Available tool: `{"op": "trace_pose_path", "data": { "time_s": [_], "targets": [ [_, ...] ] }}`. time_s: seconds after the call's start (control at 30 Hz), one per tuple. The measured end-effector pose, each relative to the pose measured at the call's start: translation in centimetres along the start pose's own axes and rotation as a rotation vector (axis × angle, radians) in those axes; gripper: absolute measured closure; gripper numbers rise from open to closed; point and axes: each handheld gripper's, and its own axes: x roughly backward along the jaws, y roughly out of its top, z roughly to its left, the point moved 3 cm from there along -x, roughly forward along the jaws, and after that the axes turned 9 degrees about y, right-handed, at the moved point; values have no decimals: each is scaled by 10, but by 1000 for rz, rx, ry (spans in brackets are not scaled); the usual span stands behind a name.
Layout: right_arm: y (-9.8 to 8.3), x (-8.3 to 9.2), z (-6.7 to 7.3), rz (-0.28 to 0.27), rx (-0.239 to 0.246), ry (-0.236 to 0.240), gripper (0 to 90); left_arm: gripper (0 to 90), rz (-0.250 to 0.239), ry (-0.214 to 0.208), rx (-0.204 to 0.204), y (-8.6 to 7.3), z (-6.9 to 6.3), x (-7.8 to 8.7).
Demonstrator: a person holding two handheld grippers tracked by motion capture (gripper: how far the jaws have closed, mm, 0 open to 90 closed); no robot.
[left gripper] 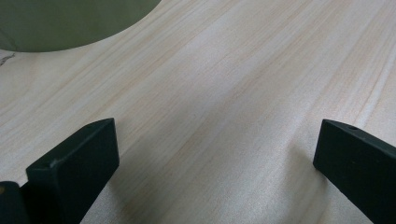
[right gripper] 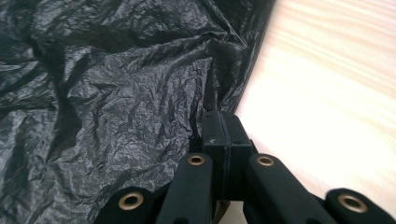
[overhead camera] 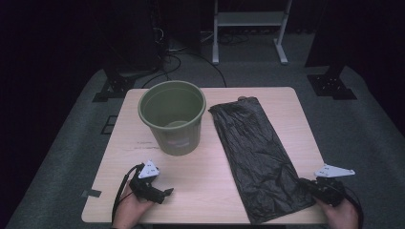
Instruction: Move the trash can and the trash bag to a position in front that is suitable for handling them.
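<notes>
Black plastic bag [overhead camera: 258, 155] lies flat along the right half of the table [overhead camera: 200, 186], running from upper centre down to the lower right edge. Green bin [overhead camera: 173, 117] stands upright left of it, near but apart, open and apparently empty.

Right tool [overhead camera: 305, 183], lower right of the high view: jaws pressed together, pinching the bag's edge near its lower right corner; the right gripper view shows film bunched at the tips [right gripper: 223, 128].

Left tool [overhead camera: 165, 192], lower left: jaws wide, nothing between them, bare wood beneath in the left gripper view [left gripper: 215, 140].

Risks, as judged: the pinch is thin and at the very edge, so slick film may slip free on a lift; a hard pull could stretch or tear it; a dragged bag could nudge the light bin.

Writing: pale label patch on the bin's front [overhead camera: 177, 142], unreadable. Faint marks on the table beside the bin, illegible.
</notes>
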Motion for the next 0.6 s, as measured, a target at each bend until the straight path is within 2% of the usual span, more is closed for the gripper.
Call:
{"op": "trace_pose_path", "data": {
  "time_s": [0.33, 0.47, 0.6],
  "targets": [
    [-27, 25, -11, -12, -59, -55, 896, 0, 0, 0, 0, 0, 0, 0],
    [-30, 30, -11, -26, -64, -73, 775, 0, -1, -1, -1, 0, 0, 0],
    [-21, 29, -9, -39, -54, -74, 677, 0, 0, -1, -1, 0, 0, 0]
  ]
}}
